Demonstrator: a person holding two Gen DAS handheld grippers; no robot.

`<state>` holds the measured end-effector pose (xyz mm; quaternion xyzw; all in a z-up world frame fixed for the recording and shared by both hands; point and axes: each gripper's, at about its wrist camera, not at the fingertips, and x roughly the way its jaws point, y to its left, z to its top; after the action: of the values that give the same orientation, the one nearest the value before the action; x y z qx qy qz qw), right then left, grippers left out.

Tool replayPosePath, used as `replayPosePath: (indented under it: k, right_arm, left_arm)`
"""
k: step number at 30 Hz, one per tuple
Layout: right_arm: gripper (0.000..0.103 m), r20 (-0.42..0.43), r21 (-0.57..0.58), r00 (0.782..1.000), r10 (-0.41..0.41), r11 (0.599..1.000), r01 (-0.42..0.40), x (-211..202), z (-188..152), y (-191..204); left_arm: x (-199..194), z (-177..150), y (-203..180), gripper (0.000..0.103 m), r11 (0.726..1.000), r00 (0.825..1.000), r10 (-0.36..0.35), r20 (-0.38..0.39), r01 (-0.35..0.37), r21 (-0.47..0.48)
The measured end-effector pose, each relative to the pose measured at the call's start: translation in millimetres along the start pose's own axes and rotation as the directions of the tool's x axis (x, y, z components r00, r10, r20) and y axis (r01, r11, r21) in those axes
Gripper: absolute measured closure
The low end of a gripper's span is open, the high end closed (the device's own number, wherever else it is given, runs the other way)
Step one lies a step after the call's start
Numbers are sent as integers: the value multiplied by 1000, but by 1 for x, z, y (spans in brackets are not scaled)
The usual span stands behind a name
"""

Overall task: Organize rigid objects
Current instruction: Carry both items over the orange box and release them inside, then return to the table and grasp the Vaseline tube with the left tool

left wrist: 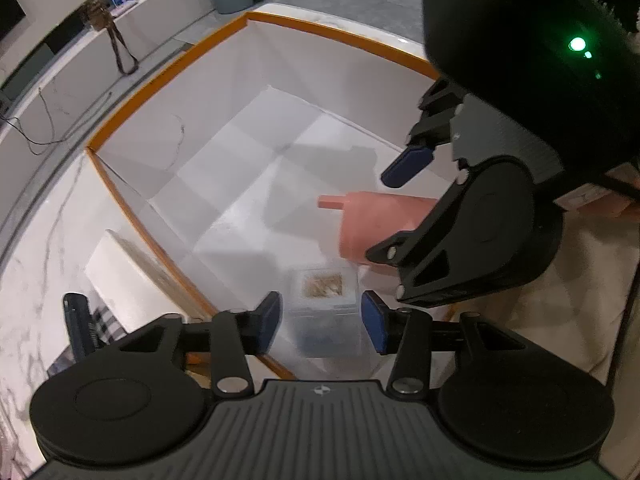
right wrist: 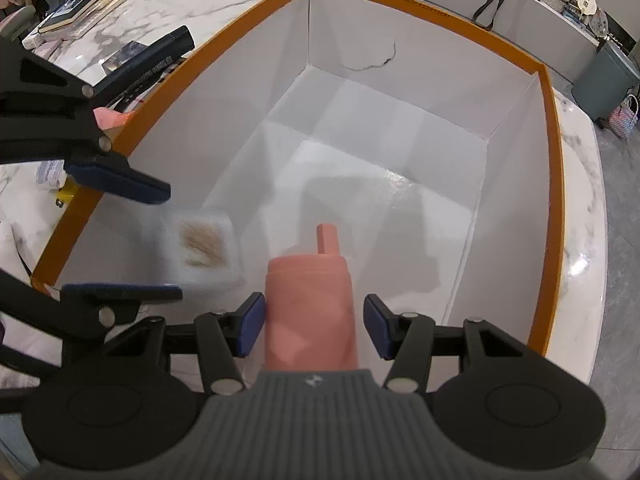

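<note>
the right gripper point(right wrist: 314, 326) has a pink bottle point(right wrist: 310, 304) sitting between its jaws, spout pointing away from them into the box. there's a visible sliver of gap between each blue pad and the bottle's sides, so the jaws look released rather than clenched on it.

the left gripper point(left wrist: 322, 322) hangs with its jaws released too, and a clear plastic container point(left wrist: 326, 304) with something tan inside sits just past and below the pads, blurry, down on the box floor. the pads aren't pressing on it.

both things are inside a white box with an orange rim point(right wrist: 554, 128), which stands on a marbled surface point(right wrist: 584, 240). to the left of the left jaws, outside the box, a dark blue comb-like thing point(left wrist: 80, 330) lies on the surface.
</note>
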<state>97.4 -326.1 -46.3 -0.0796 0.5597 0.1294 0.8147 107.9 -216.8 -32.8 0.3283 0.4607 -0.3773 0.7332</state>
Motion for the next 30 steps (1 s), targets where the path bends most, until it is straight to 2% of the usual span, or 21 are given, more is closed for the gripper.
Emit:
replayPosePath:
  k: [4, 11, 18, 21, 26, 30]
  right_arm:
    - [47, 5, 3, 1000, -8, 1000, 8, -2, -2, -1]
    - [43, 8, 6, 1000, -30, 1000, 30, -3, -1, 0]
    - [30, 29, -5, 998, -60, 998, 60, -11, -1, 3]
    - [29, 38, -15, 997, -74, 997, 75, -14, 1, 4]
    - [28, 76, -22, 991, -107, 994, 109, -26, 8, 9]
    - [27, 142, -10, 983, -117, 993, 120, -41, 16, 12]
  left_arm:
    - [-4, -2, 2, 48, 1000, 1000, -19, 15, 20, -13]
    - [-14, -4, 4, 40, 999, 998, -39, 49, 40, -36]
    - [-26, -7, 7, 35, 997, 994, -35, 99, 42, -71]
    - [-32, -8, 10, 35, 996, 992, -27, 119, 37, -86]
    - [-43, -14, 16, 34, 994, 988, -13, 153, 30, -109]
    - [-56, -22, 27, 34, 988, 980, 0, 201, 32, -152]
